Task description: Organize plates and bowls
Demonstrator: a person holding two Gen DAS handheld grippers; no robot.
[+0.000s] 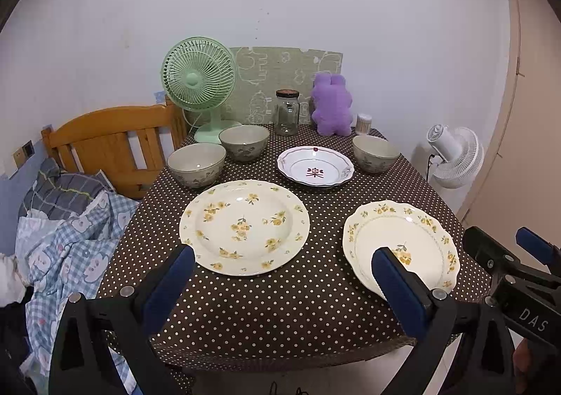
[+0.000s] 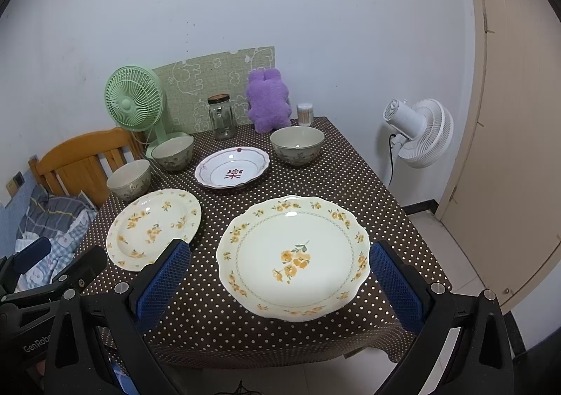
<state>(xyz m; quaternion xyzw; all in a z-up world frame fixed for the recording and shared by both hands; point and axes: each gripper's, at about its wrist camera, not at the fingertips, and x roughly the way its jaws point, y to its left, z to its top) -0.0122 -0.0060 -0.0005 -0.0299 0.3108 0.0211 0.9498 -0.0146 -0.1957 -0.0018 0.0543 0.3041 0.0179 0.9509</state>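
While we hover at the worktop [image 2: 280,332] edge, both jaws spread, empty | left gripper [image 1: 282,284]: round plate [image 1: 244,227] just ahead | right gripper [image 2: 278,277]: scalloped plate [image 2: 293,256] between jaws, untouched

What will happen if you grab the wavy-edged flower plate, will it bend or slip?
The wavy-edged plate looks like glazed ceramic, so it is probably stiff and will not bend. Its glossy surface may be slippery. It lies flat on the tablecloth, so sliding under its rim could be tricky, and it would likely break if dropped.
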